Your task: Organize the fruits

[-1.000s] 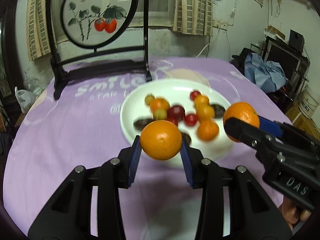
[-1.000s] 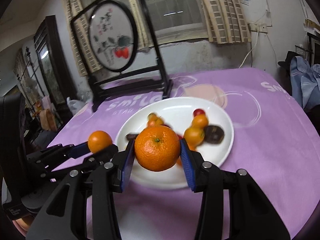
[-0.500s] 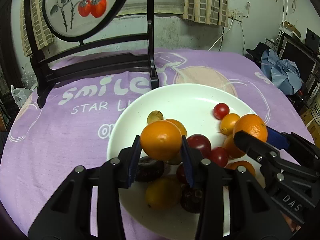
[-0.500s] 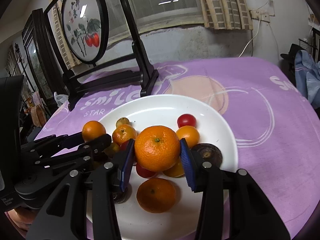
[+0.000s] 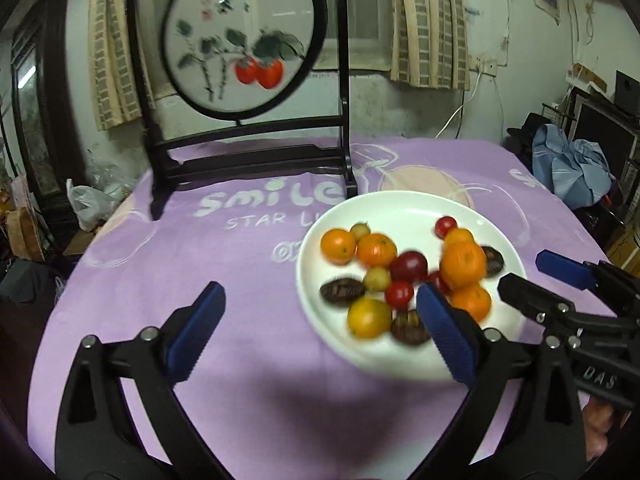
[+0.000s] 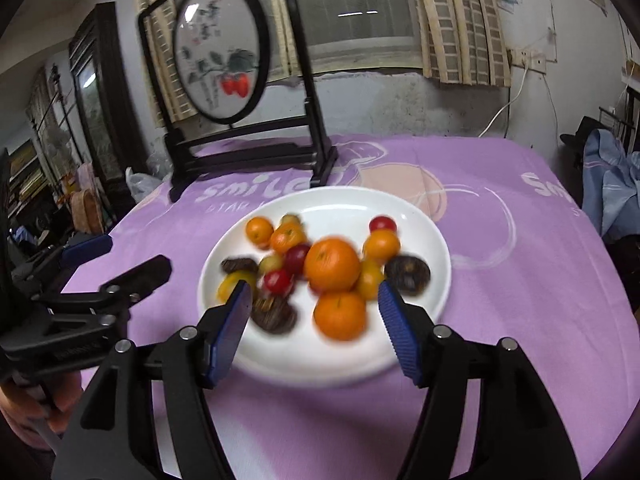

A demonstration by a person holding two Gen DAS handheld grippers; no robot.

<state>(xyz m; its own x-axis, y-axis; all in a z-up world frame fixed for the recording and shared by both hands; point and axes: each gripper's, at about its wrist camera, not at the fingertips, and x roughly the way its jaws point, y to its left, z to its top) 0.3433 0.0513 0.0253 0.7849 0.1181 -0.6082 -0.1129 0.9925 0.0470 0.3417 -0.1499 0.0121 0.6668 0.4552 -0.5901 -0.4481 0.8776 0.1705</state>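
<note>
Both grippers are seen with their jaws spread wide and nothing held between the blue pads: the left gripper (image 5: 320,328) is poised over the purple tablecloth (image 5: 160,264) just beside the near-left rim of the white plate (image 5: 400,204), and the right gripper (image 6: 314,326) is hung over the plate's near edge. All the fruit in view is gathered on the plate — a large orange (image 6: 332,266) sits on top of the heap near the middle, a second orange (image 6: 340,314) lies just in front of it, and a smaller one (image 5: 338,246) is found at the far-left side beside another mandarin (image 5: 376,249). Cherry tomatoes, small yellow fruits and a few dark wrinkled fruits are scattered among them; much of this is blurred, so the kinds cannot be told with certainty. A framed round screen (image 5: 240,36) painted with red fruit is stood behind the plate. The step in hand is judged to be the end of a placing — the oranges are down and the jaws are empty. No loose fruit is shown on the cloth, so the collecting may well be finished. If more sorting is meant, a careful approach would be called for: the top orange is perched on smaller round fruit and could be set rolling by a nudge.
</note>
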